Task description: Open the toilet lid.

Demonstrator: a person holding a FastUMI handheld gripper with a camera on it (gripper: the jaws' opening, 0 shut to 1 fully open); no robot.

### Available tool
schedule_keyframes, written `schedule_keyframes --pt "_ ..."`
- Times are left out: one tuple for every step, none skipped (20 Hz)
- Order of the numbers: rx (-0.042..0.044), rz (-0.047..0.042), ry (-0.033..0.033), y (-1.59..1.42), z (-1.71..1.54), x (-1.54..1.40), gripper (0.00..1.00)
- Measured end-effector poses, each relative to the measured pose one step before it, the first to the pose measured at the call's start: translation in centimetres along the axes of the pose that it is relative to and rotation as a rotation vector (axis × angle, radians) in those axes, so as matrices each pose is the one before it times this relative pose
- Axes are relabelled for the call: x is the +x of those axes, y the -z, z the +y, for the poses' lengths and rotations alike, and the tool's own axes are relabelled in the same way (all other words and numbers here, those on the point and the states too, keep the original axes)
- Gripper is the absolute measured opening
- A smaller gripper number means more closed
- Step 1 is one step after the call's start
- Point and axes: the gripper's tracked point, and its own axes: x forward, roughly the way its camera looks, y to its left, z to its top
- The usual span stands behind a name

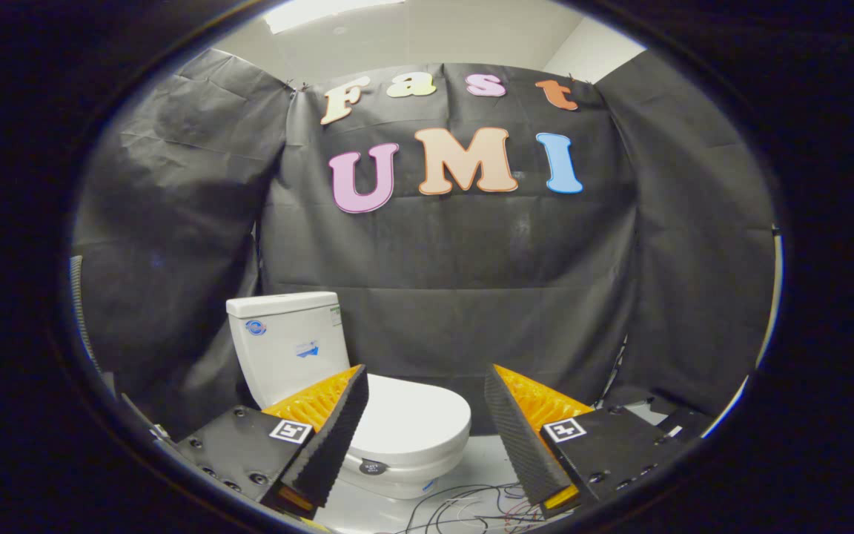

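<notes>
With the tool [425, 426] spread wide and empty short of the shut lid [416, 421], its fingers may slip off the smooth rim when lifting.

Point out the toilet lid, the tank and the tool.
toilet lid [416, 419]: gripper view, flat closed top.
tank [290, 345]: gripper view, front face.
tool [425, 426]: gripper view, open, midway between its fingertips.
</notes>
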Motion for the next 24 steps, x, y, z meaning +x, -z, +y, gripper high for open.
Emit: schedule_keyframes --pt "0.00283 0.02029 0.00112 0.113 0.021 0.151 0.94" --pt "-0.01253 0.00308 -0.00493 0.675 0.170 0.548 0.93" --pt "0.00599 0.01773 -0.00044 0.591 0.130 1.176 0.91" --pt "-0.00252 0.02975 0.00089 0.252 0.017 0.058 0.89" --pt "-0.00148 0.01632 -0.00008 0.362 0.055 0.048 0.89" --pt "0.00007 0.00830 -0.00353 -0.064 0.011 0.132 0.89" --pt "0.00023 -0.00460 -0.00064 -0.220 0.032 0.187 0.89" --pt "0.00010 -0.00683 -0.00085 -0.158 -0.039 0.180 0.89" --pt "-0.00034 -0.00135 -0.00097 -0.045 0.019 0.346 0.89" --pt "0.00090 -0.00505 -0.00053 0.072 0.039 0.327 0.89" --pt "-0.00113 -0.00124 -0.00092 -0.026 0.041 0.264 0.89" --pt "0.00094 0.00117 -0.00040 0.040 0.060 0.180 0.89" --pt "-0.00045 0.00230 -0.00039 0.032 -0.009 0.168 0.89" --pt "-0.00009 -0.00562 -0.00074 -0.021 0.013 0.165 0.89" --pt "0.00100 -0.01558 -0.00291 -0.496 0.126 0.362 0.89" --pt "0.00074 -0.00927 -0.00349 -0.151 0.073 0.490 0.89" --pt "-0.00118 0.00289 -0.00638 0.146 0.225 0.506 0.89" --pt "-0.00809 0.00660 -0.01422 0.354 0.486 0.906 0.89" --pt "-0.01151 -0.00279 -0.01864 -0.104 0.746 0.745 0.89" --pt "0.01319 -0.01968 -0.01215 -0.627 0.416 0.941 0.89" --pt "0.01731 -0.02563 -0.01720 -0.497 0.843 0.968 0.89" --pt "0.01770 -0.02071 -0.00719 -0.352 0.776 1.120 0.89" --pt "0.01987 -0.01581 0.00643 -0.076 0.574 0.994 0.89" --pt "0.02844 -0.02068 0.01471 0.085 0.375 0.791 0.89"
